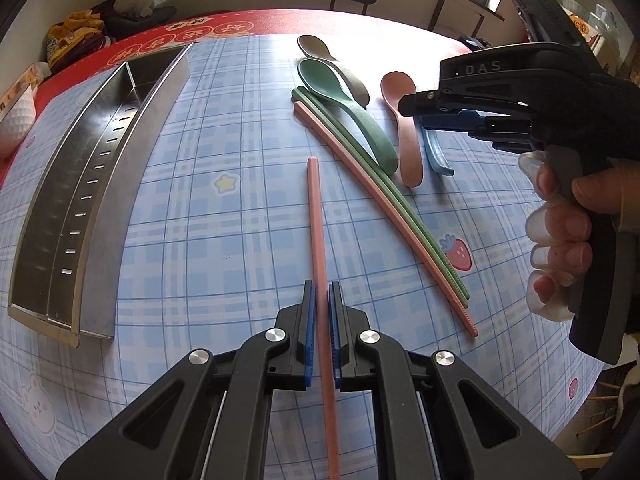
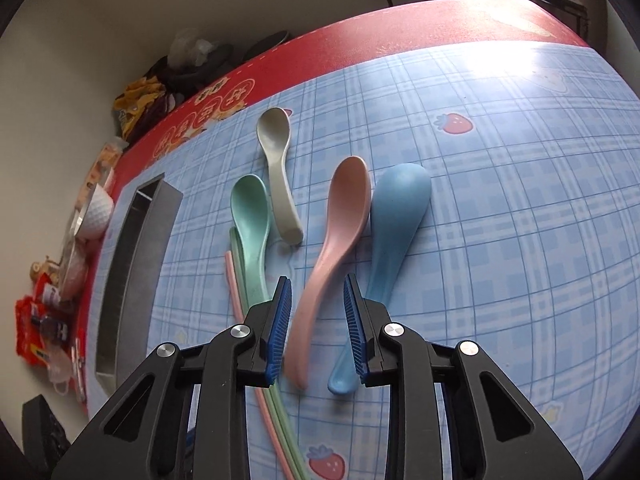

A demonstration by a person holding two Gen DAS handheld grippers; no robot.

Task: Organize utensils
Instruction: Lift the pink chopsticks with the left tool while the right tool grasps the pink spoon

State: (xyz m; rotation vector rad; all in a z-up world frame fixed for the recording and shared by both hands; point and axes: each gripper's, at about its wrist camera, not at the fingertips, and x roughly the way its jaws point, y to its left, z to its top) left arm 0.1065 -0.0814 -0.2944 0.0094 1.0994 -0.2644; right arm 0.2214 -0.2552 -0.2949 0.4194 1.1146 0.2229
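Pink chopstick (image 1: 320,248) clamped in my left gripper (image 1: 322,304), right of the steel tray (image 1: 96,184). My right gripper (image 2: 316,304) gapes wide over the pink spoon (image 2: 332,248), farther right of the tray.

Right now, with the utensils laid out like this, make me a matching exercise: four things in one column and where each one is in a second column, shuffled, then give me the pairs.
Things:
1. lone pink chopstick
2. pink spoon
3. blue spoon
4. metal tray

Places:
A. at the table's left side
B. just outside the right gripper, by its right finger
C. clamped in the left gripper
D. between the right gripper's open fingers

Pairs: 1-C, 2-D, 3-B, 4-A
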